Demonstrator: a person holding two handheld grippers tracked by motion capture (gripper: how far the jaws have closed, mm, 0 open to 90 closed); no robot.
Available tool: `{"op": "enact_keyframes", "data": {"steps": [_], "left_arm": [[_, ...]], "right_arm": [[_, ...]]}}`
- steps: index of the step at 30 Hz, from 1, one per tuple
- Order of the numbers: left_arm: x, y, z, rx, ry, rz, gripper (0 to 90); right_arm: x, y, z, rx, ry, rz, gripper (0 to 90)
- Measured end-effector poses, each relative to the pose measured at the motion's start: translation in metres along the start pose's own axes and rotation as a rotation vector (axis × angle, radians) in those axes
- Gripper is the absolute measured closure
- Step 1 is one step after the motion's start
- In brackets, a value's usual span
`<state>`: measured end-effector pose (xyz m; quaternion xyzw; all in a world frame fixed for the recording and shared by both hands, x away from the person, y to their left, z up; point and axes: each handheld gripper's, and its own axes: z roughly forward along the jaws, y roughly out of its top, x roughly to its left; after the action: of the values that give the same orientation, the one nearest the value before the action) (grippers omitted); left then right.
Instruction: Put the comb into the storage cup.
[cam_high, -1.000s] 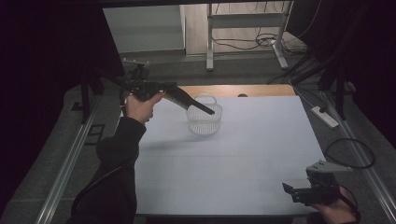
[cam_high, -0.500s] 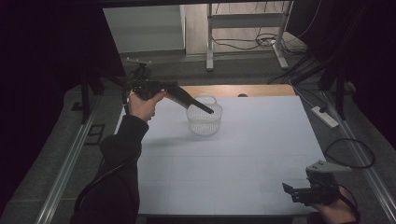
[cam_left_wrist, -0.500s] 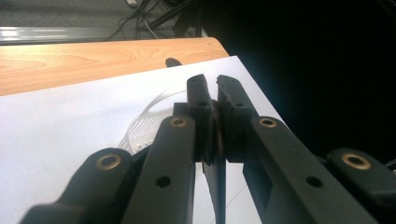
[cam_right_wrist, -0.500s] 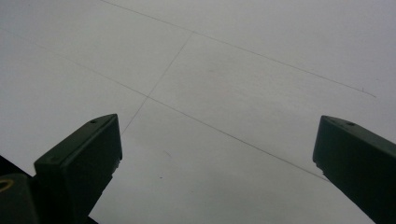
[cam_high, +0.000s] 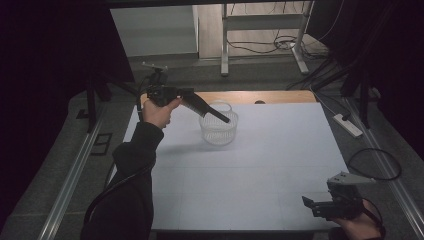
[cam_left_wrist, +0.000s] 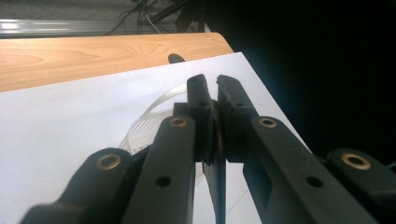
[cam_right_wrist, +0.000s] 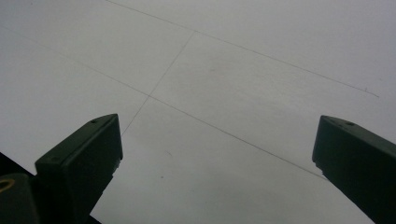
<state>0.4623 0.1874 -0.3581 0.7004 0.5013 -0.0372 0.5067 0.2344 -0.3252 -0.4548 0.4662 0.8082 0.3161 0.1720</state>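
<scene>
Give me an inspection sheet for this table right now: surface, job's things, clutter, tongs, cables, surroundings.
Surface: white sheet over a wooden tabletop; faint crease lines show in the right gripper view.
Job's things: one clear ribbed basket, upright, towards the far edge of the sheet.
Clutter: one small dark spot at the far edge of the sheet; too small to identify.
Tongs: left tongs shut on the basket's rim; right tongs open, held low at the near right corner of the table.
Cables: loop on the floor at right, more beneath the frame beyond the table.
Surroundings: power strip on the floor at right; dark drapes at both sides.
</scene>
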Motion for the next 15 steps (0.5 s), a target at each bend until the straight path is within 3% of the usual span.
{"op": "enact_keyframes", "data": {"steps": [15], "left_arm": [[0.006,-0.001,0.021,0.028,0.017,-0.008,83.8]], "right_arm": [[0.002,0.000,0.001,0.012,0.001,-0.019,1.9]]}}
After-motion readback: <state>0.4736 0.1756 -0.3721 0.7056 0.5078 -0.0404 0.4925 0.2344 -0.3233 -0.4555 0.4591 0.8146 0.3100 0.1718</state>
